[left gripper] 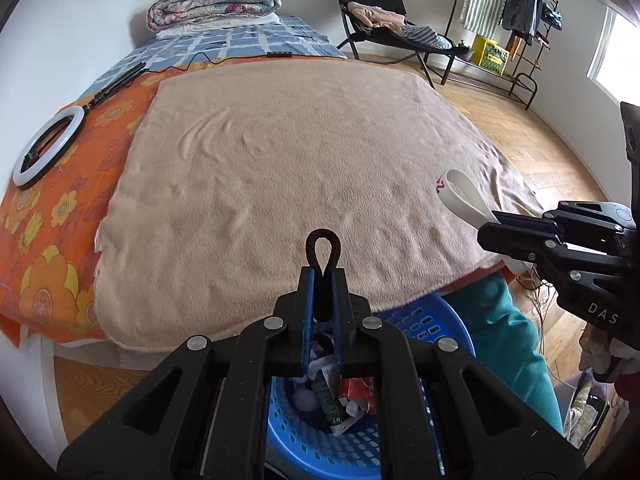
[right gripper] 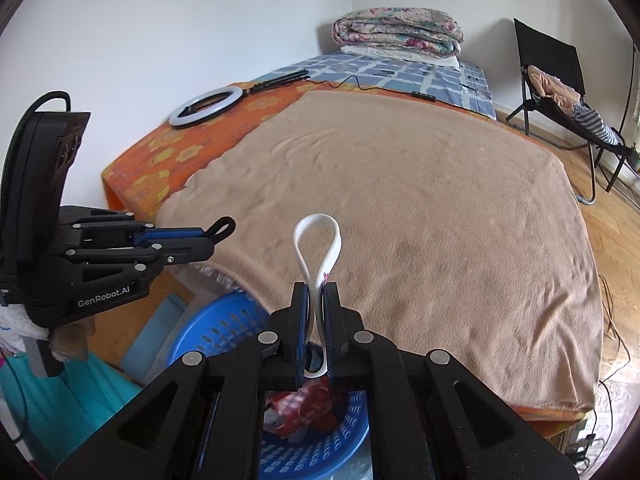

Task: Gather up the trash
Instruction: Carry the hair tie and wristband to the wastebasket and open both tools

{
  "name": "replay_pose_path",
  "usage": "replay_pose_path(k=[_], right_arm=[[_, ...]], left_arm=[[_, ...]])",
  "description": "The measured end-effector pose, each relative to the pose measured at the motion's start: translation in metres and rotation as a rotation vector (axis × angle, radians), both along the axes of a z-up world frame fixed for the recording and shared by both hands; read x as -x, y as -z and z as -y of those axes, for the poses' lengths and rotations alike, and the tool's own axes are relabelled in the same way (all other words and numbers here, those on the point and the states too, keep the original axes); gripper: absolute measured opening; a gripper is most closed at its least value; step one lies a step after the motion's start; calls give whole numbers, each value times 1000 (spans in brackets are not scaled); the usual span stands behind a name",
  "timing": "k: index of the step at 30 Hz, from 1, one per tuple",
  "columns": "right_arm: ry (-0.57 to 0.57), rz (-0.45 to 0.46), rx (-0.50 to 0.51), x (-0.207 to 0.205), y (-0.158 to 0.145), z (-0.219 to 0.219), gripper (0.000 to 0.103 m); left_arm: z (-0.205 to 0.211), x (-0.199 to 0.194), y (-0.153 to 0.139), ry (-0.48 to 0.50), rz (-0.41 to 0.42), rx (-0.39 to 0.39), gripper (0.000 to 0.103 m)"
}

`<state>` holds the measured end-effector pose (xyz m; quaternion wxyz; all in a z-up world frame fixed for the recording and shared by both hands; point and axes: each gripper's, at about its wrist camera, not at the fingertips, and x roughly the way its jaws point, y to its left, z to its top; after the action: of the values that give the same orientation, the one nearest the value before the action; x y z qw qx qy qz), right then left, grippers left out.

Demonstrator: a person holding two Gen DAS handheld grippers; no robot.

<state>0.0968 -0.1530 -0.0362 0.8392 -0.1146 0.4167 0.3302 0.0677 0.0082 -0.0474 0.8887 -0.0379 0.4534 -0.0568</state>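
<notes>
Left wrist view: the left tool is clamped on a dark loop, upright, directly above the blue basket of trash; the right tool, also above the basket, pinches a white band, so dropping is likely next

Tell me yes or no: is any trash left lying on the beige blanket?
No. The beige blanket is bare in the right wrist view, and wrappers lie in the blue basket below.
</notes>
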Motion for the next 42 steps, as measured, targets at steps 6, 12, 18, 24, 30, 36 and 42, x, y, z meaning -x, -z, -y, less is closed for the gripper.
replay_pose_path(k=[6, 12, 18, 24, 30, 36, 42], right_arm=[[-3, -49, 9, 23, 16, 1, 6], [1, -82, 28, 41, 32, 2, 6], [14, -121, 32, 49, 46, 3, 6], [13, -146, 36, 53, 56, 1, 6], [18, -148, 42, 55, 58, 0, 21], [33, -154, 40, 54, 59, 3, 33], [39, -150, 44, 55, 59, 5, 43]], left_arm=[[5, 17, 22, 1, -42, 12, 6], [4, 29, 50, -2, -107, 22, 6], [3, 34, 64, 5, -145, 12, 6], [4, 36, 68, 3, -163, 13, 6], [5, 34, 71, 5, -168, 7, 6], [2, 32, 70, -15, -162, 14, 37], [2, 32, 67, -16, -154, 9, 37]])
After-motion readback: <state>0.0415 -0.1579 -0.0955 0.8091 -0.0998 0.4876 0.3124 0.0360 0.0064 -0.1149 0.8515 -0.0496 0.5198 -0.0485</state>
